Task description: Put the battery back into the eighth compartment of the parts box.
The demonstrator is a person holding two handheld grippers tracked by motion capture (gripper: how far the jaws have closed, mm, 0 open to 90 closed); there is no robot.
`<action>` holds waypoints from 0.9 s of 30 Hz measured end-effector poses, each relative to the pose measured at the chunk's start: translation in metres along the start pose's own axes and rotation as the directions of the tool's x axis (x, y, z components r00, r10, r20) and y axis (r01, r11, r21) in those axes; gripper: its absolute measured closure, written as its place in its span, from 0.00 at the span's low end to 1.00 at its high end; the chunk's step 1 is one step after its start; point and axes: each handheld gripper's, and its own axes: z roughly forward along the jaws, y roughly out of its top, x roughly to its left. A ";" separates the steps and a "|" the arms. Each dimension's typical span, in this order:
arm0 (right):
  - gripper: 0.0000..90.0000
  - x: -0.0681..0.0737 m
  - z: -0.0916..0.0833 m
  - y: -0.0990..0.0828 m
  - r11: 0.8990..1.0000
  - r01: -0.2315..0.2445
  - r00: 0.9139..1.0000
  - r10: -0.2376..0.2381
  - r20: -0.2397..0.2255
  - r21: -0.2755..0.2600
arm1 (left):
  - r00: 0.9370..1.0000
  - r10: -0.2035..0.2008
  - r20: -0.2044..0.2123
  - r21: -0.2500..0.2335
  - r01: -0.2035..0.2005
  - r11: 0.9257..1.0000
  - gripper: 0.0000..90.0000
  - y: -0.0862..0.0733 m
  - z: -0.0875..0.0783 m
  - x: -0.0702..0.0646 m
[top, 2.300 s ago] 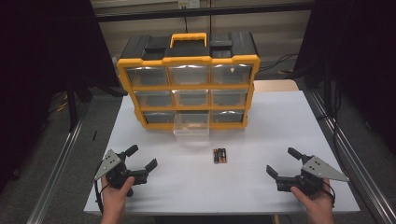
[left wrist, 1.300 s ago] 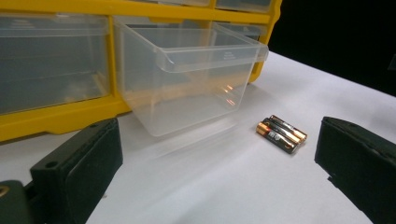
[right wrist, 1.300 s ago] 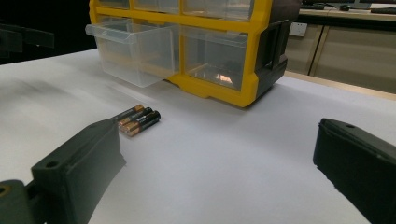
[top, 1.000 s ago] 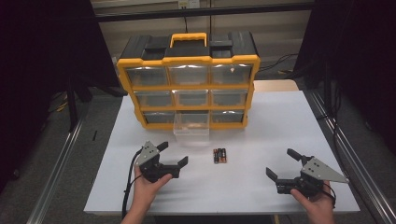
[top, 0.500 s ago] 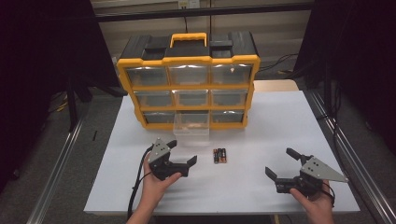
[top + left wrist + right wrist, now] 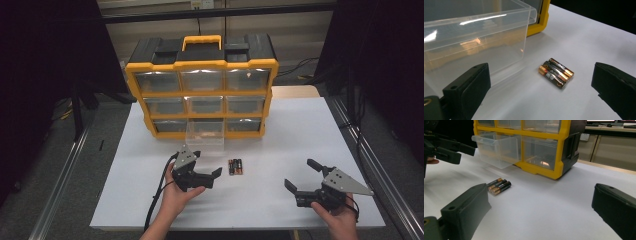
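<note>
Black-and-gold batteries [image 6: 556, 72], three abreast

My white desk [image 6: 300, 130] carries a yellow-and-black drawer organizer [image 6: 202, 82], with grey floor [image 6: 60, 175] alongside.

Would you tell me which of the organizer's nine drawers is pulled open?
The middle drawer of the bottom row: it juts out over the table, while the other eight sit flush in the yellow organizer.

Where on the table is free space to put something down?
Bare table lies between the batteries and the right claw, and to the right of the yellow organizer. It is crowded in front of the open drawer, where the left claw is close to the batteries.
</note>
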 end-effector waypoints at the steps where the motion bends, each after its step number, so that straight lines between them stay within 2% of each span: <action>1: 0.01 0.000 0.000 0.000 1.000 0.000 1.000 0.000 0.000 0.000 | 1.000 0.000 0.000 0.000 0.000 1.000 0.03 0.000 0.000 0.000; 2: 0.01 0.000 0.000 0.000 1.000 0.000 1.000 0.000 -0.003 0.003 | 1.000 -0.001 0.029 0.000 0.001 1.000 0.03 0.001 0.003 -0.001; 3: 0.01 0.000 0.000 0.000 1.000 0.000 1.000 0.000 -0.003 0.003 | 1.000 -0.001 0.029 0.000 0.001 1.000 0.04 0.001 0.003 -0.001; 4: 0.01 0.000 0.000 0.000 1.000 0.000 1.000 0.000 -0.004 0.002 | 1.000 0.007 0.010 0.017 -0.007 1.000 0.04 0.003 0.006 -0.003; 7: 0.01 0.000 0.000 0.000 1.000 0.001 1.000 -0.001 -0.002 0.000 | 1.000 0.021 0.005 0.030 -0.021 0.999 0.04 0.005 0.008 -0.006; 11: 0.01 0.000 0.000 0.000 1.000 0.000 1.000 0.000 -0.004 0.000 | 0.999 0.041 0.023 0.057 -0.043 0.997 0.06 0.008 0.013 -0.010; 13: 0.01 0.001 0.000 0.000 1.000 -0.001 1.000 0.001 -0.006 -0.001 | 0.999 0.029 0.032 0.065 -0.031 0.997 0.10 0.009 0.016 -0.012; 16: 0.01 0.001 0.000 0.000 1.000 -0.003 1.000 0.003 -0.008 0.001 | 0.998 0.050 0.028 0.115 -0.053 0.992 0.11 0.011 0.021 -0.013; 21: 0.01 0.001 0.000 0.000 1.000 -0.003 1.000 0.003 -0.011 0.000 | 0.998 0.052 0.023 0.119 -0.054 0.991 0.14 0.011 0.026 -0.014; 23: 0.01 0.001 0.000 0.000 1.000 -0.003 1.000 0.003 -0.014 -0.001 | 0.998 0.054 0.014 0.142 -0.055 0.988 0.17 0.012 0.028 -0.013; 24: 0.01 0.000 0.001 0.000 1.000 0.002 1.000 -0.002 -0.015 -0.006 | 0.999 0.038 0.022 0.144 -0.041 0.989 0.18 0.012 0.030 -0.013; 25: 0.01 0.001 0.001 0.000 1.000 0.000 1.000 0.000 -0.017 -0.004 | 0.999 0.034 0.019 0.167 -0.037 0.985 0.22 0.013 0.031 -0.013; 26: 0.01 0.001 0.001 0.000 1.000 0.000 1.000 0.000 -0.017 -0.004 | 0.999 0.034 0.022 0.176 -0.037 0.984 0.22 0.014 0.032 -0.014; 27: 0.01 0.000 0.001 0.000 1.000 0.003 1.000 -0.003 -0.017 -0.006 | 0.999 0.044 0.008 0.187 -0.045 0.981 0.22 0.014 0.033 -0.015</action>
